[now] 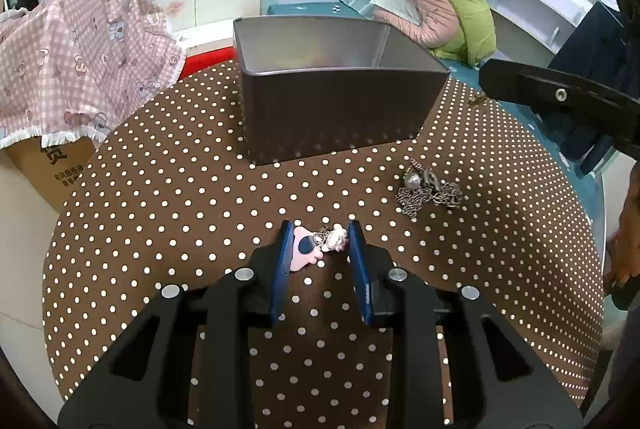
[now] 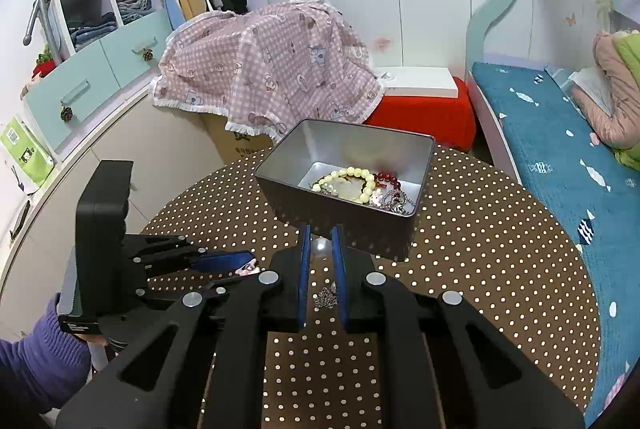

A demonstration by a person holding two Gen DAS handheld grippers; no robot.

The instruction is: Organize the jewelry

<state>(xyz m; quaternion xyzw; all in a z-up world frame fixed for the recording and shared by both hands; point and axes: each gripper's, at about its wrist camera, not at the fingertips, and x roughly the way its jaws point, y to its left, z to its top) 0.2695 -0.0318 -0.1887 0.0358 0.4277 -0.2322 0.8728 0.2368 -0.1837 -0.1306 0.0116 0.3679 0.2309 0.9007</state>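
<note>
Between the blue pads of my left gripper (image 1: 320,231), toward the near edge of the tabletop (image 1: 160,189), lies the pink keychain (image 1: 310,249). Its flat pink charm is against one pad and the small pale figure against the other. The jaws have closed in on it and look clamped across its length, since its long axis runs from pad to pad, parallel to the near edge. I judge the grip sits on the two ends rather than the middle, so the ring joining them could buckle when I lift.

The open metal tin (image 1: 340,117) stands straight ahead of these jaws at the far edge. It already holds a pale bead bracelet (image 2: 352,177) and some darker pieces. The coming move, as I read it, is a lift high enough to clear the near wall, then a carry directly forward.

My right gripper (image 2: 320,233) hangs above the tabletop with its jaws nearly together and nothing in them. Through the narrow gap I see the silver chain (image 1: 428,193), heaped toward the right edge, between the keychain and the tin's right corner. That hand is nearer the chain, and the left is the one on the keychain.
</note>
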